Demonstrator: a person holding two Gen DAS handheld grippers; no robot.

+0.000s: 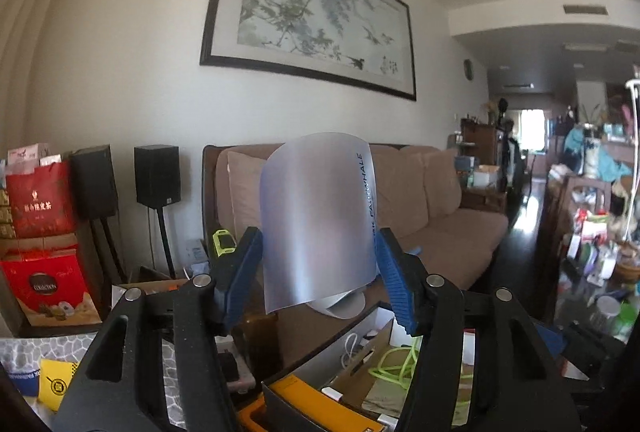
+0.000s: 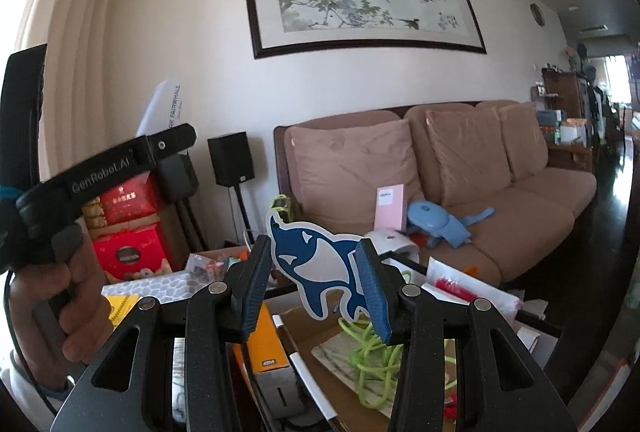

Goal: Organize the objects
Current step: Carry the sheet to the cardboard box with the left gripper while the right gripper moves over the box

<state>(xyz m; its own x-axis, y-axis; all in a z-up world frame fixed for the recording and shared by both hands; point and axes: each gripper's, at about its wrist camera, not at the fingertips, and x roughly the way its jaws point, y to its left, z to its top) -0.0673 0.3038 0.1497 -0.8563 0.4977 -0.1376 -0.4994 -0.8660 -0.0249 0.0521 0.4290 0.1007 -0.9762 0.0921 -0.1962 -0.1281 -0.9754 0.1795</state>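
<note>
Left gripper (image 1: 318,268): closed on a frosted plastic sheet (image 1: 318,216) printed "FAIRWHALE", bowed between the blue pads (image 1: 244,268) and raised upright in front of the brown sofa (image 1: 440,216). Right gripper (image 2: 316,276): closed on a whale-shaped card (image 2: 316,264), blue and white, held above the cluttered bench (image 2: 304,328). Green cord (image 2: 372,356) lies on the bench below. A hand (image 2: 76,296) grasps the left gripper's handle.

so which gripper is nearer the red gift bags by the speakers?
Left. The left gripper is up beside the red gift bags; the right gripper sits further right, toward the sofa.
</note>
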